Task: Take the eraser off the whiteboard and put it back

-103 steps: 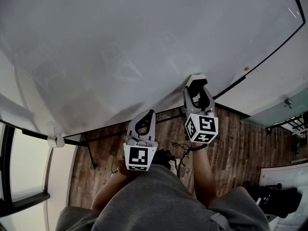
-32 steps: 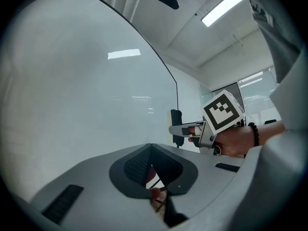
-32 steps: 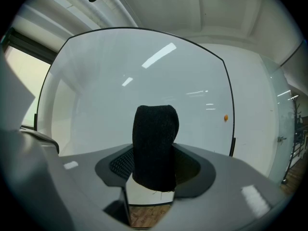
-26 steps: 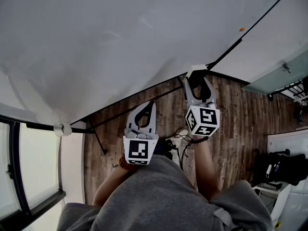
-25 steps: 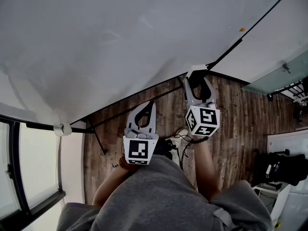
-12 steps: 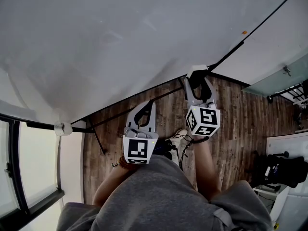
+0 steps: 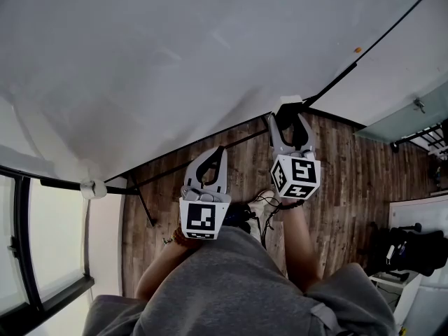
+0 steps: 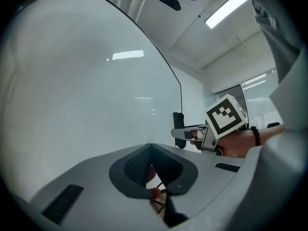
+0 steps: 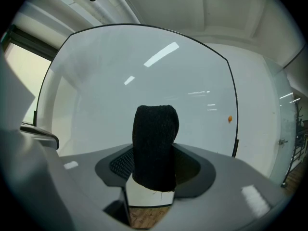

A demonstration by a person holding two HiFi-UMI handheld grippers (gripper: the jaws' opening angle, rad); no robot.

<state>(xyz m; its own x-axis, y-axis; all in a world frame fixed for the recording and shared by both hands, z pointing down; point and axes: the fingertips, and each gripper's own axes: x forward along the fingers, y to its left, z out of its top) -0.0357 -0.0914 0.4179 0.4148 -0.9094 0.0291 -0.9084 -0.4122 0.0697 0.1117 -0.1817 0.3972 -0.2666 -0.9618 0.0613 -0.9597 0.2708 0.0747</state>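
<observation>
The whiteboard (image 7: pixel 175 54) fills the upper part of the head view, above its black lower frame. My right gripper (image 7: pixel 288 117) is shut on the eraser (image 7: pixel 288 106), which sits right at the board's bottom edge. In the right gripper view, the eraser (image 9: pixel 155 138) stands upright between the jaws, with black felt over a white body and the whiteboard (image 9: pixel 144 71) behind it. My left gripper (image 7: pixel 220 154) hangs lower left over the floor, shut on nothing. In the left gripper view, its jaws (image 8: pixel 150 147) meet, and the right gripper (image 8: pixel 188 132) shows beyond them.
A small orange magnet (image 7: pixel 358 50) sticks to the board at the far right. Below lie a wooden floor (image 7: pixel 336 180), the stand's black legs (image 7: pixel 140 201), cables and a shoe (image 7: pixel 260 203). A window (image 7: pixel 35 257) is at the left and dark equipment (image 7: pixel 413 247) at the right.
About four seconds ago the eraser overlapped the board's lower part; now it sits at the bottom edge. Over the last second the grippers have barely moved; the view has drifted slightly.
</observation>
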